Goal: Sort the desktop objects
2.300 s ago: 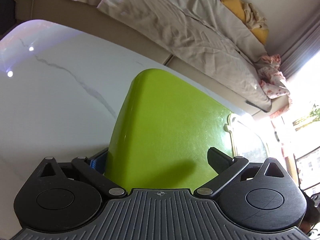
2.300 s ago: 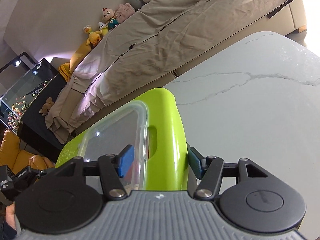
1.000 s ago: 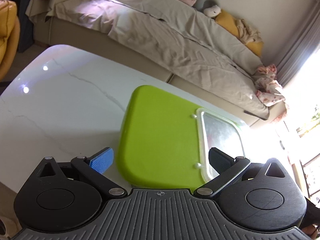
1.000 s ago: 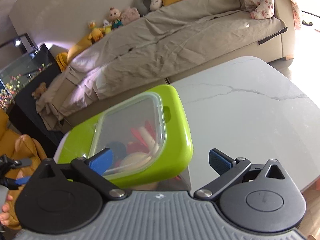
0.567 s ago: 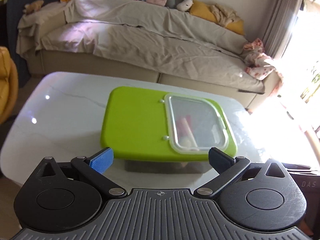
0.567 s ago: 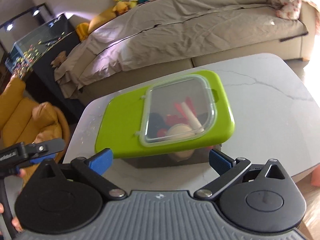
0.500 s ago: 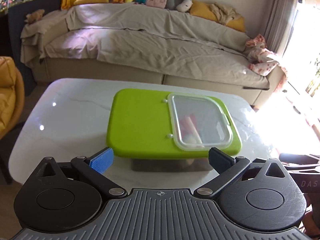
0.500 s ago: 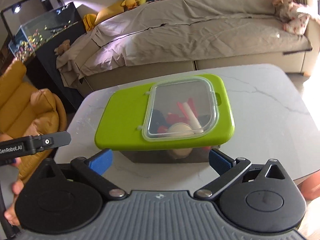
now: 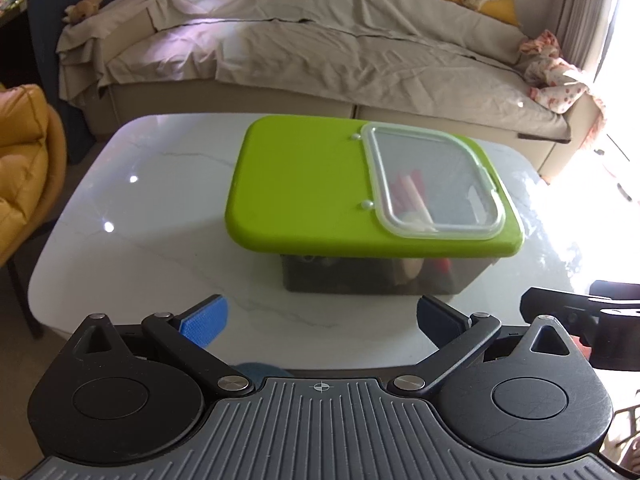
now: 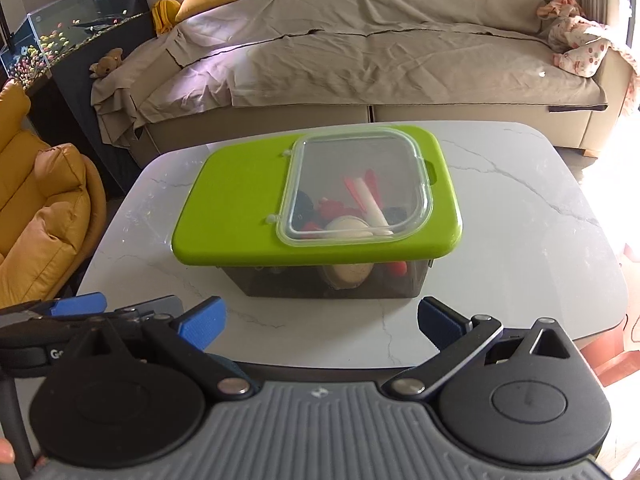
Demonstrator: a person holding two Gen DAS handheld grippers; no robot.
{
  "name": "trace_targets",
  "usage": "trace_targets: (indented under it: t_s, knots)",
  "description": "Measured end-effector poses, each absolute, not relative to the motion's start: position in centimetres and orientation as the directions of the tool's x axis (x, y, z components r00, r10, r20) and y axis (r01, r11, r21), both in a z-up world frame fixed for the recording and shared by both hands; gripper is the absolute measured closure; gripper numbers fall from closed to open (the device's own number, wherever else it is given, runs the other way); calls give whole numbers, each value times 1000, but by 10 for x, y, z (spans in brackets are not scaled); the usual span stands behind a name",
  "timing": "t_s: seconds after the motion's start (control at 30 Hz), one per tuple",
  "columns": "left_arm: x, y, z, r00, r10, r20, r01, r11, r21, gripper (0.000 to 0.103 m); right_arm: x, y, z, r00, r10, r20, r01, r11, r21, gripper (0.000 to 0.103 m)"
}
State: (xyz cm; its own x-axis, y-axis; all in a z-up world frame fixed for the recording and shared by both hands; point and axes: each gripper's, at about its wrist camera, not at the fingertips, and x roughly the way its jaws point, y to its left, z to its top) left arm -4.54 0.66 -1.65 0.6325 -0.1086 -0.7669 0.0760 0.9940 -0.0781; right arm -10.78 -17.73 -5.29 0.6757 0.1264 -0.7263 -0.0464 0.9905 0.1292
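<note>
Lidded storage box (image 10: 316,216) sits mid-table (image 10: 520,216), toys apparently stowed inside; left gripper (image 9: 318,318) and right gripper (image 10: 318,320) hover near its front, jaws spread, empty; sorting looks complete.

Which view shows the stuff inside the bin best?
Right wrist. Through the clear lid window, red pieces, a white stick and a cream ball read clearly. In the left wrist view the same window is glary, with only faint red and white shapes.

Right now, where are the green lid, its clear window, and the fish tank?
green lid (image 10: 236,216): right wrist view, plain left half.
clear window (image 10: 356,188): right wrist view, middle of the pane.
fish tank (image 10: 76,26): right wrist view, glass front.
</note>
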Motion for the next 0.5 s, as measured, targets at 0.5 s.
trace_targets:
  t_s: [0.5]
  knots:
    - [-40,3,-17,633,-77,-770,52,997,-56,0,-84,-210,-77,624,99,-775,99,974,204,0]
